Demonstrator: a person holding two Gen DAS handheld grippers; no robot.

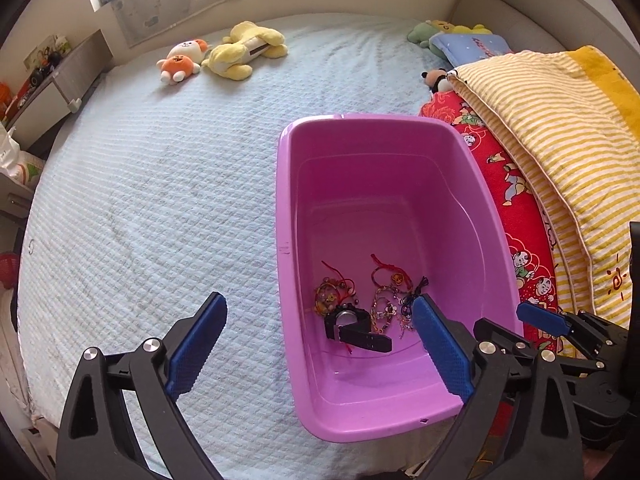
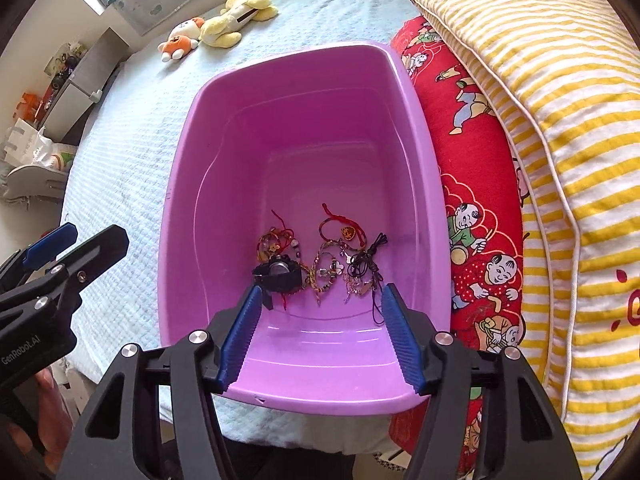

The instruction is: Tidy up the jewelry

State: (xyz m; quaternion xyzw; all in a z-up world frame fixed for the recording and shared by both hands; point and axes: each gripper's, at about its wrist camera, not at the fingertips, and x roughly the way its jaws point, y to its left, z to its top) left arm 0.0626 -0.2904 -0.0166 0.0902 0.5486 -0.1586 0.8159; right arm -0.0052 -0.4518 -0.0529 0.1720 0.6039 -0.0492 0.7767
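Note:
A purple plastic basin (image 1: 286, 208) (image 2: 172, 208) sits on the light blue bedspread. At its near end lies a small heap of jewelry: a black watch (image 1: 354, 326) (image 2: 280, 272), beaded bracelets (image 1: 384, 310) (image 2: 326, 266), red cord bracelets (image 1: 386, 274) (image 2: 340, 228) and a dark cord piece (image 2: 366, 260). My left gripper (image 1: 320, 302) is open wide above the basin's left rim, one finger outside and one inside. My right gripper (image 2: 322, 291) hangs open over the heap. Nothing is between either pair of pads.
A red printed quilt (image 2: 476, 168) and a yellow striped blanket (image 2: 560, 100) are piled against the basin's right side. Plush toys (image 1: 224, 54) lie at the far end of the bed. A bedside shelf (image 1: 52, 84) stands to the left.

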